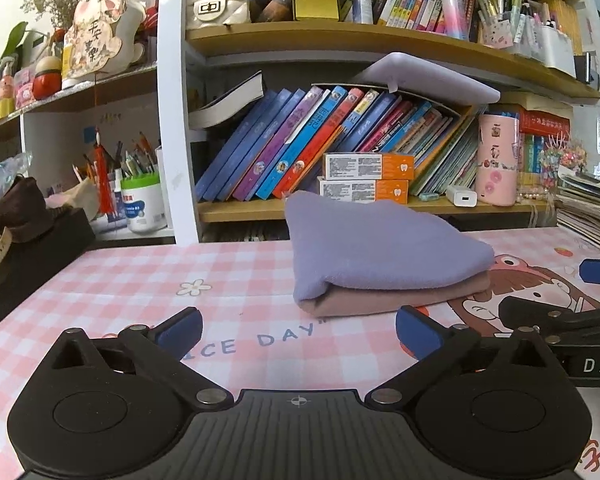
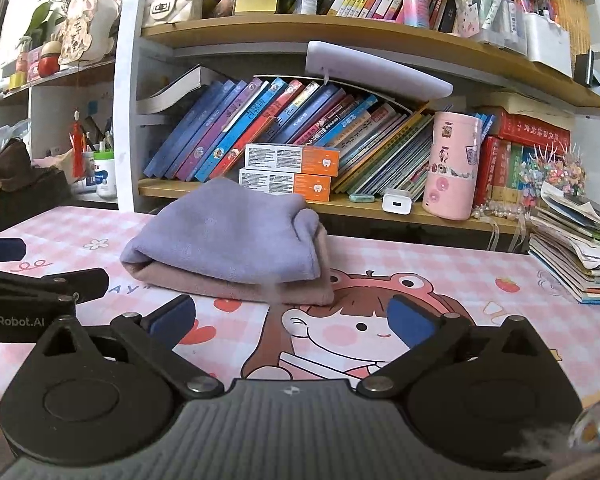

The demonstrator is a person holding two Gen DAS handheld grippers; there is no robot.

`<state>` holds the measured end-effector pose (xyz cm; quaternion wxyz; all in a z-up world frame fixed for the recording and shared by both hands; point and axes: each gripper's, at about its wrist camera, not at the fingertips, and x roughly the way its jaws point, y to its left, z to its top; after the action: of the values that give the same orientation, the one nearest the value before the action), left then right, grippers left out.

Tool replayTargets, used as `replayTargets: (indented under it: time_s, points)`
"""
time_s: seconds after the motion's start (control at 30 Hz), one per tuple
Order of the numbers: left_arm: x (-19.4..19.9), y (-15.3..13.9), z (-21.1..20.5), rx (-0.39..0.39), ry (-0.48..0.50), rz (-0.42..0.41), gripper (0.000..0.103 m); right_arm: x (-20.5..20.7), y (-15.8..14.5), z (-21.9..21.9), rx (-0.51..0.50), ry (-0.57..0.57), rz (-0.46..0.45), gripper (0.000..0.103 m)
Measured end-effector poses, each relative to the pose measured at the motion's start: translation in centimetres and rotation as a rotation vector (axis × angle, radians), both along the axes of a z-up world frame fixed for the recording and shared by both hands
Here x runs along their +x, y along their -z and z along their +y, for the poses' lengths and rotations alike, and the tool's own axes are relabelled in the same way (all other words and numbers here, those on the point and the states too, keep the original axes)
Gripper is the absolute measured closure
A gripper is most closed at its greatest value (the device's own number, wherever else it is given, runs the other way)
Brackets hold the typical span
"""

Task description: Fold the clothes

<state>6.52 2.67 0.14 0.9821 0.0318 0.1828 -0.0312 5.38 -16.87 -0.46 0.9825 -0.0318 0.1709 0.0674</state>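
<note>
A folded lavender cloth [image 1: 376,248] lies on top of a folded pink cloth [image 1: 400,298] on the pink checked table mat [image 1: 140,280]. The stack also shows in the right wrist view, lavender [image 2: 228,236] over pink [image 2: 236,286]. My left gripper [image 1: 298,334] is open and empty, a little in front of the stack. My right gripper [image 2: 292,318] is open and empty, just in front of the stack's right end. Each gripper shows at the edge of the other's view, the right one [image 1: 580,312] and the left one [image 2: 40,284].
A bookshelf [image 1: 340,208] with leaning books, two orange boxes [image 1: 368,178] and a pink canister [image 1: 498,160] stands right behind the table. A pile of booklets [image 2: 580,252] sits at the right. A dark box [image 1: 28,256] sits at the left edge.
</note>
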Motion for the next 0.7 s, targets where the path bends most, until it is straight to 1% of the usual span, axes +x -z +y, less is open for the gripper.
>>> replayTargets:
  time_s: [0.7]
  points:
    - [-0.21,-0.05,-0.27,0.015,0.008,-0.013,0.000,0.06,0.09,-0.14,0.006,0.015,0.010,0.000]
